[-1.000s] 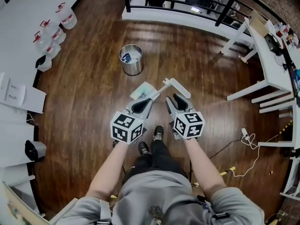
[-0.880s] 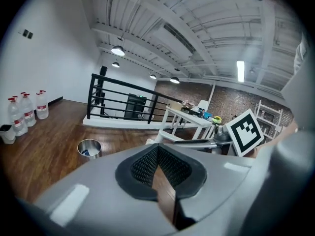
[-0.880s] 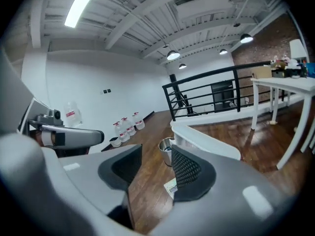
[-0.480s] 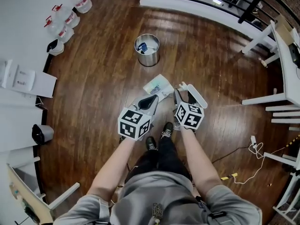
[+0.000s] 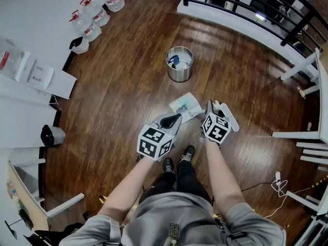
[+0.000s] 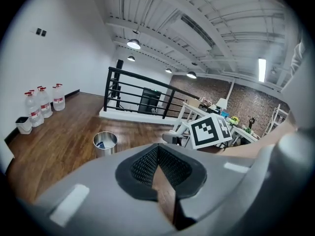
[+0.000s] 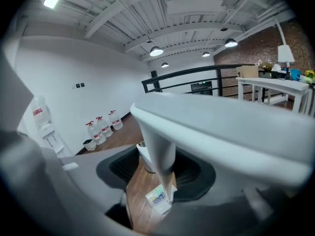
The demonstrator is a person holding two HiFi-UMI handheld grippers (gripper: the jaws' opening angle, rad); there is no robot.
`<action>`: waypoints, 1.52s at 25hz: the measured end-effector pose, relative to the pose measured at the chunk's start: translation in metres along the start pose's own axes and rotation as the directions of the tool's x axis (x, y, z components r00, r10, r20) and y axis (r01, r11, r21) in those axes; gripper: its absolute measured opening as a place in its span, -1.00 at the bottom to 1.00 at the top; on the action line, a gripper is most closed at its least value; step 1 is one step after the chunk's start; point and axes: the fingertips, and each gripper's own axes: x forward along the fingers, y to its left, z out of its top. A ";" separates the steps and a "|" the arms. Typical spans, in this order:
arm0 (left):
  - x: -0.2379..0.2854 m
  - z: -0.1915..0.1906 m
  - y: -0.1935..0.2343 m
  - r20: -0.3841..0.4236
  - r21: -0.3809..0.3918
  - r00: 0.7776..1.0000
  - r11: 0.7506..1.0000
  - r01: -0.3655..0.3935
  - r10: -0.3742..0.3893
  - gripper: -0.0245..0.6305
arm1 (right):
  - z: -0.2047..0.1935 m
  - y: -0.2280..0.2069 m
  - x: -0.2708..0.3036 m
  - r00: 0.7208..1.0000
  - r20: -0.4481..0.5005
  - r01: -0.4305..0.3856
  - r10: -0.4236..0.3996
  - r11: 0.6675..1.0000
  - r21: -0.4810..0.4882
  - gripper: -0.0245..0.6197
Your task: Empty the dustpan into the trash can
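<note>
The jaws of the right tool (image 5: 210,106) are closing round the handle of the white long-handled plastic dustpan (image 5: 185,106), whose pan lies just left, pointing far toward the round steel trash can (image 5: 180,64), well apart; the left tool (image 5: 176,118) is closed, empty.

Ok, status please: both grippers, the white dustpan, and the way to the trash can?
Left gripper shut, empty. Right gripper closing around handle of white plastic dustpan, not clamped yet. Round steel trash can ahead, nothing between.
</note>
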 end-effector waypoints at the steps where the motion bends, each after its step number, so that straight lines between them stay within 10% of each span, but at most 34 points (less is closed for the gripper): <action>1: 0.001 0.003 0.002 0.001 0.000 1.000 1.000 -0.006 0.006 -0.97 | 0.004 -0.003 0.003 1.000 0.000 -0.004 0.004 1.000 -0.009 -0.32; 18: 0.023 0.081 0.039 0.071 0.050 0.997 0.999 -0.020 0.017 -0.97 | 0.165 -0.004 -0.011 0.970 0.201 -0.093 0.135 0.974 -0.205 -0.35; 38: 0.038 0.211 0.144 0.108 0.180 0.990 0.981 0.068 -0.089 -0.96 | 0.438 0.098 -0.040 0.850 0.509 -0.005 0.135 0.969 -0.248 -0.37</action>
